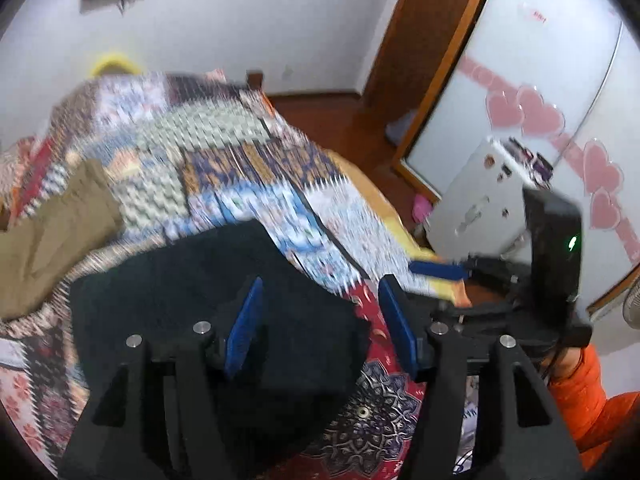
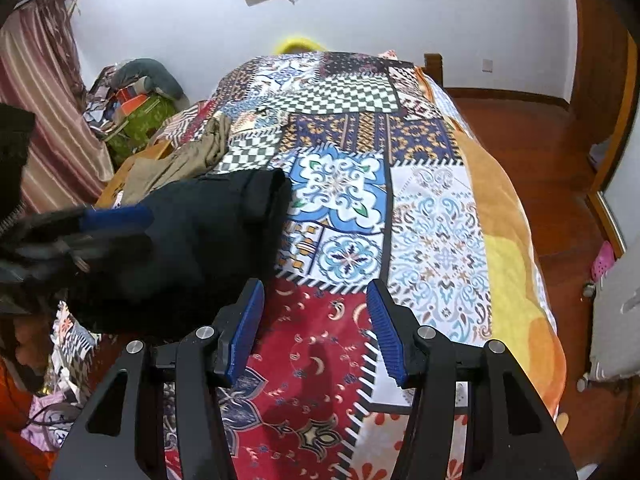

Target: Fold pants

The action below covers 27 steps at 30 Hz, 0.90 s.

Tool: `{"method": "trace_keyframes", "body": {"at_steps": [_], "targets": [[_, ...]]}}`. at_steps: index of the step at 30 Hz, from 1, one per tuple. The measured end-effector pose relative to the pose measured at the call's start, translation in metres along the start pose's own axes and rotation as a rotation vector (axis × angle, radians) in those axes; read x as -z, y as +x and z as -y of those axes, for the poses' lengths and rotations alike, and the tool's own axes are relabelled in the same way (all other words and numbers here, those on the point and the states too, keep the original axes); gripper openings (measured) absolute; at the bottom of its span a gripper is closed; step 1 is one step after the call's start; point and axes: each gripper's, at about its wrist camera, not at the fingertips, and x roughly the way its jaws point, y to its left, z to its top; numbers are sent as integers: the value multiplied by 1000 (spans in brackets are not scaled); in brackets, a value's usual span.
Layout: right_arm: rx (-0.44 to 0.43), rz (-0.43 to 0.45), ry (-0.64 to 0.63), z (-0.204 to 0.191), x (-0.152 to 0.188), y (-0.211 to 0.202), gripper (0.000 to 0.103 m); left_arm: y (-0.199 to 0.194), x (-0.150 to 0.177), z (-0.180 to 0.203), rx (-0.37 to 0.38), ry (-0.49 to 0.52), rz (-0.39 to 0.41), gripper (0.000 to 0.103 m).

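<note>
In the left wrist view, the dark pants point(image 1: 208, 304) lay as a compact folded bundle on the patchwork bedspread point(image 1: 256, 168), directly under and ahead of the left gripper point(image 1: 320, 320). Its blue pads stood apart with nothing pressed between them; the cloth lay below the gap, not clamped. The fabric looked soft and limp with some thickness, so it would likely sag wherever unsupported and slide over itself; a doubled edge or corner of the bundle seemed the surest place to pinch, taking all layers at once. A pair of khaki trousers point(image 1: 60, 232) lay apart at the left. The left gripper pointed steeply down at the bed, and the right gripper point(image 1: 438, 270) showed at the right, near the bed's edge, above an orange sleeve point(image 1: 580, 396). In the right wrist view, the right gripper point(image 2: 316, 324) hung over a red patch of the bedspread point(image 2: 436, 216), its jaws apart and empty, angled downward, with the pants point(image 2: 200, 240) to its left and clear of its fingers. The left gripper point(image 2: 96, 228) appeared blurred at the left edge over the bundle; its jaw state could not be told from here. The khaki trousers point(image 2: 180, 156) lay beyond the dark bundle.
</note>
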Motion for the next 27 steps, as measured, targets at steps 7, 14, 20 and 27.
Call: {"method": "trace_keyframes", "body": {"at_steps": [7,14,20,27], "targets": [[-21,-4,-34,-17,2,2,50,-33,-16,-52,-225,-22,96,71],[-38,-43,-23,-21,10,9,50,-13,-14,-122,-412,-56,23,71],[-60,-84,25,-17,22,11,50,31,-12,-185,-489,-87,-99,71],[-56,-123,41,-17,28,17,50,82,-5,-229,-553,-46,-245,71]]}}
